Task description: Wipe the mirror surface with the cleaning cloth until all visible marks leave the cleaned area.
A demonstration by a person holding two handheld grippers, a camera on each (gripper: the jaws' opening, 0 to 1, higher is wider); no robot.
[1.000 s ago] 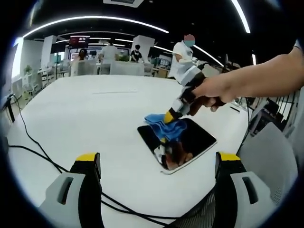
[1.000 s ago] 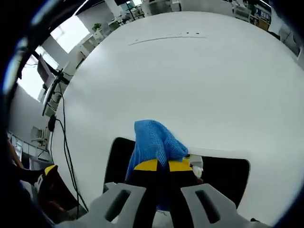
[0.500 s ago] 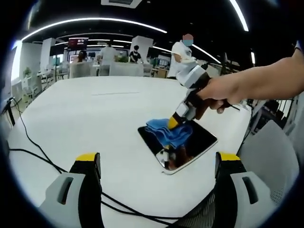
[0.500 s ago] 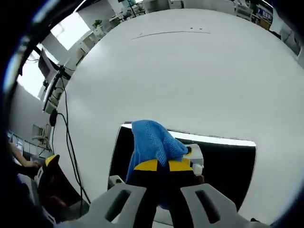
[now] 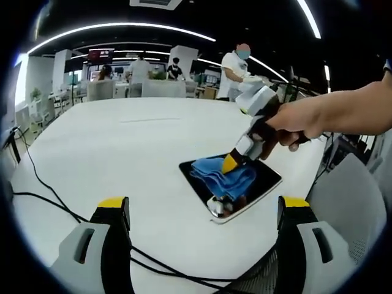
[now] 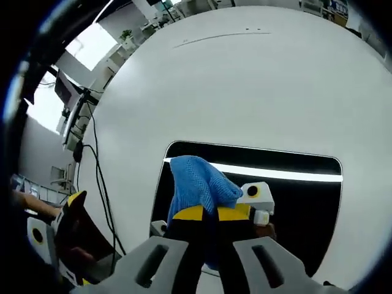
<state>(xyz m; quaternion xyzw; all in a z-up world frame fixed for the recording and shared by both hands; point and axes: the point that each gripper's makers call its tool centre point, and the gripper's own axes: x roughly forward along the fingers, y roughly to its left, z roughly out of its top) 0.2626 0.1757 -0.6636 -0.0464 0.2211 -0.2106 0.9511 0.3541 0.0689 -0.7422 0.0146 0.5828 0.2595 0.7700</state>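
Cloth (image 6: 199, 184) clamped in the right gripper (image 6: 211, 214) presses flat against the mirror (image 6: 300, 196) to wipe it, while the left gripper (image 5: 202, 211) waits open, well apart.

Black cables (image 5: 43, 193) cross the white table (image 5: 122, 147) near its edge.

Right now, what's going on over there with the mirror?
A person's right gripper is clamped on a blue cleaning cloth and presses it onto the dark mirror lying flat on the white table. The left gripper hangs open over the table's near edge, holding nothing. Whether marks remain on the glass can't be told.
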